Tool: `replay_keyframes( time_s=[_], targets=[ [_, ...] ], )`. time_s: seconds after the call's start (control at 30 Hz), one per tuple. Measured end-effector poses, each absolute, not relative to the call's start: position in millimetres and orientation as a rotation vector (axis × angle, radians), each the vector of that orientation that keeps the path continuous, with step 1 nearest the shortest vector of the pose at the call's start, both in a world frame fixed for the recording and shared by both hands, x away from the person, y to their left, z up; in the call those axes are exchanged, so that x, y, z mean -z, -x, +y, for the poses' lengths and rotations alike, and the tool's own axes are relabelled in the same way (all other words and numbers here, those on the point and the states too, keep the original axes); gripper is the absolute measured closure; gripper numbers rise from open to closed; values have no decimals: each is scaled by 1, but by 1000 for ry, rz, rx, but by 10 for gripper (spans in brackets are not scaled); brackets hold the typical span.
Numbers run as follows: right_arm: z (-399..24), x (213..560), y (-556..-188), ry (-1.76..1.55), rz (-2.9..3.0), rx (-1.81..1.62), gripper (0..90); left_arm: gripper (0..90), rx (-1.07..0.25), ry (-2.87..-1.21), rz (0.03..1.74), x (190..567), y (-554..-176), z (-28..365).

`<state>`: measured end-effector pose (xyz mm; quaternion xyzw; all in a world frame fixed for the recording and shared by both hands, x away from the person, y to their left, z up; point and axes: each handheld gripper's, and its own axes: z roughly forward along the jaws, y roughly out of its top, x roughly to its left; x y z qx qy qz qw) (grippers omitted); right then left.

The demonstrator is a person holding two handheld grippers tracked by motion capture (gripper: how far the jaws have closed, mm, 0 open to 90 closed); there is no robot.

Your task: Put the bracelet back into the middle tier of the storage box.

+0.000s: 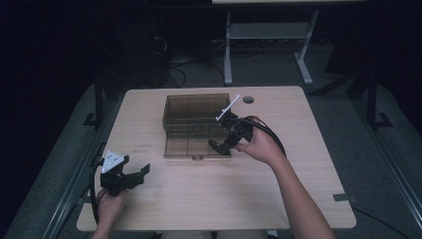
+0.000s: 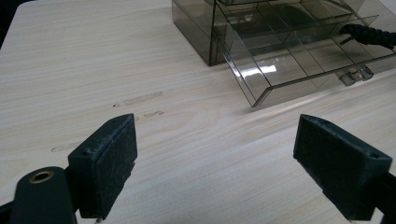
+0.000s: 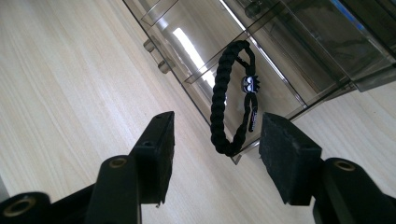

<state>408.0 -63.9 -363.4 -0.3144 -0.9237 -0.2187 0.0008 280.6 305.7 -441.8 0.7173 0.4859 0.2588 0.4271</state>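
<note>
The right gripper [image 3: 215,154] stands with its jaws spread and nothing between the pads; in the right gripper view a black braided bracelet [image 3: 219,100] lies just ahead of it, toward twelve o'clock, its loop reaching back into the gap between the jaws without visibly touching either pad. The bracelet's long axis runs roughly from six to twelve o'clock in that view, in line with the jaws, and a small bead with a face [image 3: 251,84] sits on the strand at its right. It appears to rest over the front corner wall of the smoky clear drawer [image 1: 196,147], which is pulled out of the compartment organizer box [image 1: 191,110]; whether it is draped on the wall or lying inside the corner cell is hard to tell. In the high view this gripper is at the drawer's four o'clock corner, so the right hand [image 1: 259,145] is far nearer the bracelet. The left gripper [image 1: 137,175], jaws also wide apart and empty, rests well away near the table's [image 1: 224,199] eight o'clock edge. Bare tabletop lies open from five to seven o'clock of the drawer, giving room to draw back; the thin drawer walls are the edges to mind in any closing move.
</note>
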Motion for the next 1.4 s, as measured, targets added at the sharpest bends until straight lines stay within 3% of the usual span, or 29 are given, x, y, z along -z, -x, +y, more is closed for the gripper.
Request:
replay_keyframes(
  time_s=[1.4],
  targets=[
    [-100,357,-385,993,-2909,682,371,131,-653,-1805,1216,443,-278,305]
  ],
)
